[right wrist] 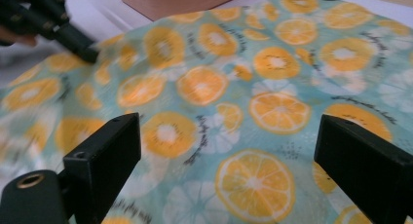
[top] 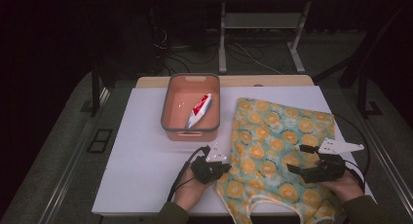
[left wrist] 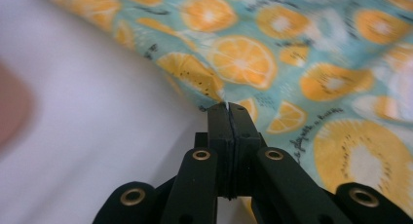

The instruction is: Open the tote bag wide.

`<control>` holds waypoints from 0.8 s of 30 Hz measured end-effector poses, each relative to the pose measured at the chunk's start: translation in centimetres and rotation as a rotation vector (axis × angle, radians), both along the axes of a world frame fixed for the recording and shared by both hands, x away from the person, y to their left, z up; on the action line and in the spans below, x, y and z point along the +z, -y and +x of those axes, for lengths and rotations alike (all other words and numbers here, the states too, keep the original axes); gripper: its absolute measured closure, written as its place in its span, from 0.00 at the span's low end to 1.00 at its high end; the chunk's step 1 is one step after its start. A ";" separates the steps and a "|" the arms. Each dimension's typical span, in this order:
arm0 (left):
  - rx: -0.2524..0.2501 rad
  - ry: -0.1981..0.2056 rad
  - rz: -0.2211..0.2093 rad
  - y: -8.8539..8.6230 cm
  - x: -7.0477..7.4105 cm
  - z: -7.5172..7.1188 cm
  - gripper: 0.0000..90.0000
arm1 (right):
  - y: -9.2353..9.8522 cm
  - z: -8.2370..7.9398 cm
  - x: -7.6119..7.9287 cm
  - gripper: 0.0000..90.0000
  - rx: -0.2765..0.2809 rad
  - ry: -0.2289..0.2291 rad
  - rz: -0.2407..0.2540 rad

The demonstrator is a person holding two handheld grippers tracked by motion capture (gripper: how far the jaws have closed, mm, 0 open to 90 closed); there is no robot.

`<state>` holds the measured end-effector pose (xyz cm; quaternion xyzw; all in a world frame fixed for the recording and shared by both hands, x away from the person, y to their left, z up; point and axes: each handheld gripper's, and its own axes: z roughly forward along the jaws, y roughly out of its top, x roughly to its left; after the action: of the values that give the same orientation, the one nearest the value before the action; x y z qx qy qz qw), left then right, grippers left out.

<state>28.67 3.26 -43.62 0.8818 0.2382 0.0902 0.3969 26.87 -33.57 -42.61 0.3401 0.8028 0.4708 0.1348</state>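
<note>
High view: one soft cotton garment [top: 277, 151], teal and printed with orange slices and kiwi rounds, lies spread and slightly rumpled on the right half of the white counter [top: 141, 156], its cream-bound neckline at the near edge. The cloth is thin and drapes in low folds; small black script runs between the fruit.

One left gripper [top: 220, 169], black and hard-edged with a grey three-cornered plate on top, sits at the garment's left edge. The left gripper view shows its two jaws pressed together, pinching a small peak of the fabric's hem [left wrist: 221, 98] between the tips, just above the smooth white surface.

One right gripper [top: 298, 159] rests over the right part of the garment, and the right gripper view shows its two blocky black jaws spread wide apart with printed cloth lying between them; whether they touch the cloth cannot be told.

One salmon-pink plastic bin [top: 191, 107], rectangular with rounded corners, a grey rim and cut-out handles, stands behind the left gripper, just beside the garment's far left corner. Inside lies one glossy white-and-red pouch [top: 199, 110], slim and leaning diagonally.
</note>
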 end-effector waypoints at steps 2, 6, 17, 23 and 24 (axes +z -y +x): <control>0.031 0.015 -0.005 -0.2 0.1 1.3 0.99 | 0.0 0.0 0.0 0.11 -0.001 0.000 0.000; 0.084 0.037 -0.012 -0.3 0.2 3.6 0.99 | 0.0 0.0 0.0 0.11 -0.001 -0.002 0.000; 0.127 0.007 -0.028 -1.5 0.6 3.0 0.58 | 0.2 0.0 0.1 0.11 -0.001 0.002 0.005; 0.127 -0.057 -0.021 -3.2 -0.1 0.5 0.42 | 0.1 0.0 0.0 0.11 0.000 0.001 -0.001; 0.126 -0.062 -0.021 -3.4 -0.3 0.3 0.42 | 0.1 0.0 0.0 0.11 0.000 0.001 -0.002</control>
<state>29.02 6.61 -43.91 0.8631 0.3063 0.0853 0.3923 26.83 -33.63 -42.59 0.3398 0.8031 0.4703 0.1356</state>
